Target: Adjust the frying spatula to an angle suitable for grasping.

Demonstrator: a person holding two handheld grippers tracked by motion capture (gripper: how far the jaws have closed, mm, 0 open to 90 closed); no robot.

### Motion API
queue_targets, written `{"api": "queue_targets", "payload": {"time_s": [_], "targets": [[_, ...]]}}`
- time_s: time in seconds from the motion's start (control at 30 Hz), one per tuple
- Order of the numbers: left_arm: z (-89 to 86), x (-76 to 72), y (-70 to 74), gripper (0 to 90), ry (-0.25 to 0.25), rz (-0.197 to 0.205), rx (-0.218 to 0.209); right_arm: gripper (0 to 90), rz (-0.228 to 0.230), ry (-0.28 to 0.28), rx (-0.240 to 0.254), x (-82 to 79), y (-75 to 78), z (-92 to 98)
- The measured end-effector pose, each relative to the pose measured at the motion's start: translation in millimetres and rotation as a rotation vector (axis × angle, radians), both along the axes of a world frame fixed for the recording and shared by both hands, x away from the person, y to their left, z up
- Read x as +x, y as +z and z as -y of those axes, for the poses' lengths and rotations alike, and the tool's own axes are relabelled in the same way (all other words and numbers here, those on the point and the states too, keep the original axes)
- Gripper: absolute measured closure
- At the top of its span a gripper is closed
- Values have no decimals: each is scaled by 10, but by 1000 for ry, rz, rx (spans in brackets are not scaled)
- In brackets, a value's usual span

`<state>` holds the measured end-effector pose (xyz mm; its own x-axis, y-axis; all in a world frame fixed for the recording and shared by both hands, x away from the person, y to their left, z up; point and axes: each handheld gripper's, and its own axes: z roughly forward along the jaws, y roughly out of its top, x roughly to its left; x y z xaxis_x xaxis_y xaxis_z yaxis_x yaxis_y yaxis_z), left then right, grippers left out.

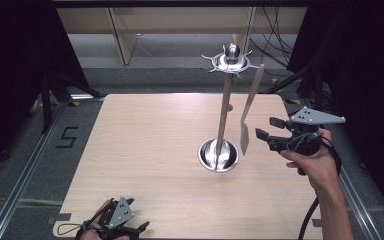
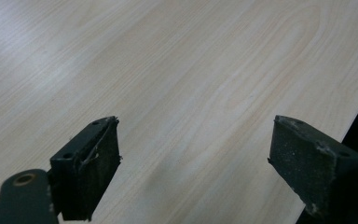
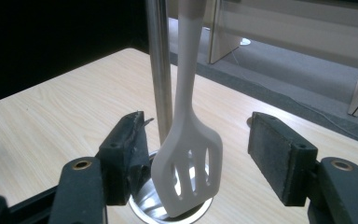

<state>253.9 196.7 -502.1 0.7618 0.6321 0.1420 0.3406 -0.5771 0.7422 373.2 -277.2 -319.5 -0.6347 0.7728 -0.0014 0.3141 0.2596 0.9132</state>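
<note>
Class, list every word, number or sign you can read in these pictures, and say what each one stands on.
"5": a dark figure marked on the grey floor, left of the wooden table.
No readable text on the slotted spatula, the metal stand, or the table.

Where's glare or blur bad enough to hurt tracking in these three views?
High view: strong glare on the stand's steel base and top, dark surroundings. Right gripper view: spatula sharp, base reflective, background soft. Left gripper view: table evenly lit, jaws close and slightly soft.
</note>
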Motion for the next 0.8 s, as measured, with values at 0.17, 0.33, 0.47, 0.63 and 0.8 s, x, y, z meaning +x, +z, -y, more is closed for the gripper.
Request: {"api": "queue_targets", "payload": {"time_s": [0.17, 0.33, 0.47, 0.63, 0.8], "targets": [[0, 0, -2, 153, 2, -2, 0, 376, -5, -2, 15, -24, -115, 1], [0, 1, 3, 153, 0, 2, -1, 373, 4, 3, 24, -14, -176, 5], [-8, 10, 5, 153, -1, 4, 16, 372, -11, 2, 30, -39, -195, -8], [-2, 11, 2, 153, -2, 5, 11, 364, -22, 1, 15, -69, -231, 17], [-13, 15, 22, 153, -12, 2, 38, 358, -31, 10, 24, -79, -336, 8]]}}
